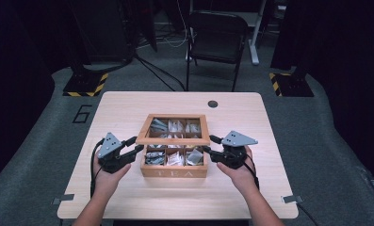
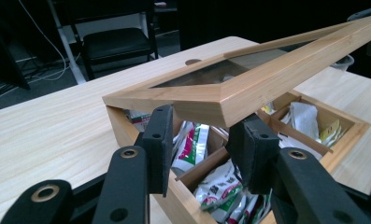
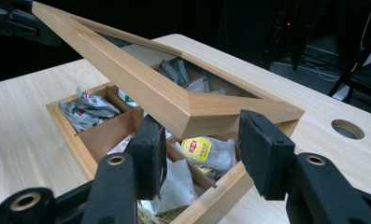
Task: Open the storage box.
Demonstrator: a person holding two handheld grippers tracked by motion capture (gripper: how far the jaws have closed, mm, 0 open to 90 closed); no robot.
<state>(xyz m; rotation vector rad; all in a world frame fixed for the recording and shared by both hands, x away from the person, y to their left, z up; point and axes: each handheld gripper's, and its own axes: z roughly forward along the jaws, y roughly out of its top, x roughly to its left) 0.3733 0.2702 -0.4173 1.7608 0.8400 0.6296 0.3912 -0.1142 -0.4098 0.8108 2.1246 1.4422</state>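
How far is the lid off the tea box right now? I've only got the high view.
Observer: The left gripper view shows the lid tilted, its front raised clear of the box, with packets beneath.
Operator: Is the left gripper gripping it?
Observer: The left gripper has its pads on either side of the lid's near corner.
Operator: And the right gripper?
Observer: The right gripper is the same at the other corner; a yellow-tagged tea bag lies beneath.
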